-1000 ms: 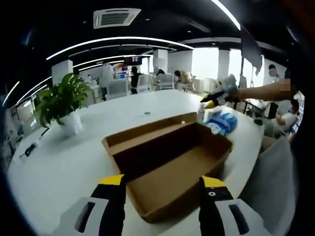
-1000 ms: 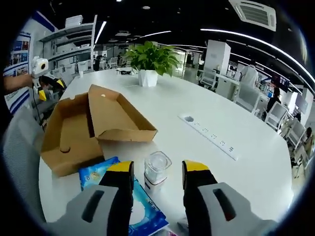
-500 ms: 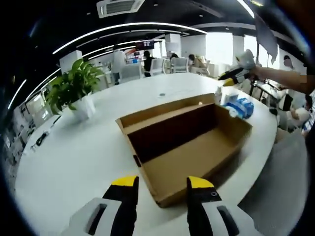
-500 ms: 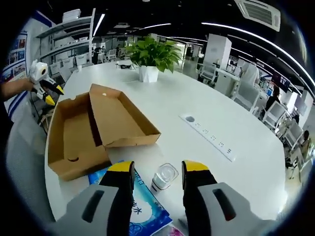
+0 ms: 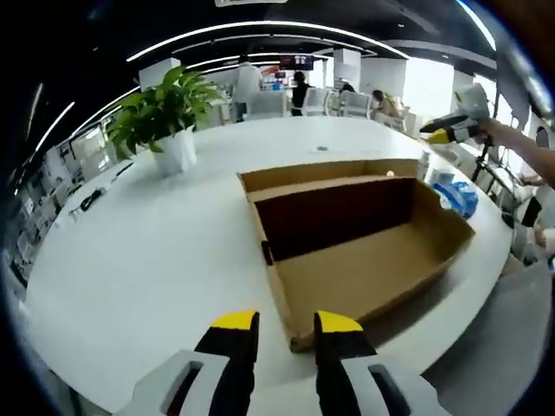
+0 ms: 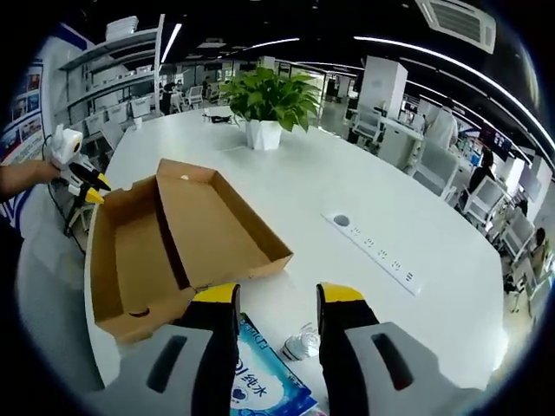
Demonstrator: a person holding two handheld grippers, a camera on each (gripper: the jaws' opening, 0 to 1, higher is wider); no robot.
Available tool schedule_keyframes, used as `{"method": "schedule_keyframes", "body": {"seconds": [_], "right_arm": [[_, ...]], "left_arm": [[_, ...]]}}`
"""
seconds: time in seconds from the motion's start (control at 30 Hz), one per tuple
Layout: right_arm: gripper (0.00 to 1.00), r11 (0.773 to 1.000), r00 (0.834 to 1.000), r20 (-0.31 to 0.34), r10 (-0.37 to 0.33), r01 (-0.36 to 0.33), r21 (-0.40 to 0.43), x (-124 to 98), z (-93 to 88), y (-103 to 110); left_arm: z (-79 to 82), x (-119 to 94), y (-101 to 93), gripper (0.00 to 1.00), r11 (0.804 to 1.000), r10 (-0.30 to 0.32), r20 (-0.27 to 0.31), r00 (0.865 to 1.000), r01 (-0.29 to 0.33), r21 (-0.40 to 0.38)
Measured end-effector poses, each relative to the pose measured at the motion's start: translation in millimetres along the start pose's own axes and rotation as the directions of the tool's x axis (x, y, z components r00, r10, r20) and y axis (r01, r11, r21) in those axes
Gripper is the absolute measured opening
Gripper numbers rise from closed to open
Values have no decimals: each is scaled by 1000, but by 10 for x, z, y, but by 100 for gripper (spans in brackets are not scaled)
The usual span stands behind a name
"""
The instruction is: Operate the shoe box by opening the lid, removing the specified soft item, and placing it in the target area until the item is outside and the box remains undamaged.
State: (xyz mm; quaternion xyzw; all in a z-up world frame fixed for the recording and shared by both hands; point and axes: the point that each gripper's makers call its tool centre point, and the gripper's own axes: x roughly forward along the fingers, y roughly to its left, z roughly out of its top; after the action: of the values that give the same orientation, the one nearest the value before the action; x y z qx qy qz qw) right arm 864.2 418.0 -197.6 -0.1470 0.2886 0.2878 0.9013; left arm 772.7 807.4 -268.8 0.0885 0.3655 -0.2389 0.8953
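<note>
The left gripper (image 5: pixel 286 322) has narrowed, empty, at the open shoe box (image 5: pixel 364 251) on the desk (image 5: pixel 147 251). The right gripper (image 6: pixel 276 296), parted and empty, has lifted above the blue wipes pack (image 6: pixel 264 381), already out: removal looks done.

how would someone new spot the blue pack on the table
Start at the white table and find the open cardboard shoe box. Beside its near corner lies a flat blue pack of wipes, the soft blue item, next to a small clear cup.
</note>
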Motion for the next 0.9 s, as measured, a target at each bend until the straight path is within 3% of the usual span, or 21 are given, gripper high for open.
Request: {"method": "schedule_keyframes", "body": {"seconds": [0.47,0.7,0.9], "right_arm": [[30,999,998,-59,19,-16,46,324,2,127],[28,994,997,-78,10,-1,106,494,-12,114],[27,991,995,-101,11,3,133,653,-47,100]], "left_arm": [[-39,63,-55,6,990,32,-41,999,-37,-136],[-56,55,-99,5,984,42,-82,996,-55,-170],[-59,60,-86,4,975,66,-72,995,-80,-208]]}}
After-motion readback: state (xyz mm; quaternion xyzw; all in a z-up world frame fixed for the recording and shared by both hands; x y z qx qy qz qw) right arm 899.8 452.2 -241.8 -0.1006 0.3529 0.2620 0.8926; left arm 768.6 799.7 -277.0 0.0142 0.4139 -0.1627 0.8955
